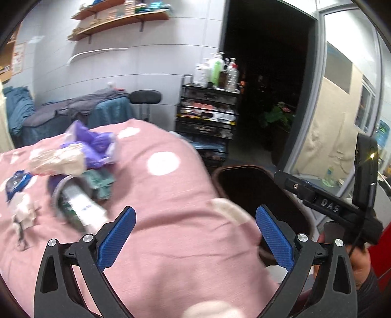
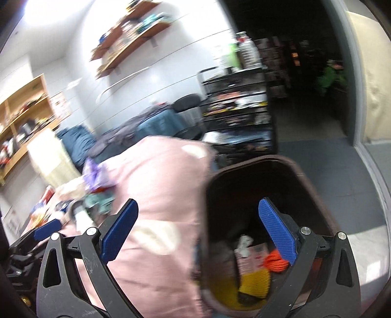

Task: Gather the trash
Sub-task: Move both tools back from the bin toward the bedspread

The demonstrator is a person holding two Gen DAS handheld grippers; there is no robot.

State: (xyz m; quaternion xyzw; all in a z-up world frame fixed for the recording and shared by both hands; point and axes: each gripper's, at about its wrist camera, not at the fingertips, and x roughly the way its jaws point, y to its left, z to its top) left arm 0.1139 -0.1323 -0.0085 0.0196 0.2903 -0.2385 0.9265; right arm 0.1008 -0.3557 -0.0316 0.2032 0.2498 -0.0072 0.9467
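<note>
A pile of trash lies on a pink dotted cover: a purple wrapper, a pale crumpled wrapper, a green packet and a tube-like can. My left gripper is open and empty above the cover, right of the pile. A dark brown bin stands beside the cover and holds yellow, orange and white trash. My right gripper is open and empty over the bin's left rim. The bin and the right gripper's body show in the left wrist view.
A black cart with bottles on top stands behind the cover, next to a dark doorway. A black stool and blue-covered furniture stand at the back. Wooden shelves hang on the wall. Grey floor lies right of the bin.
</note>
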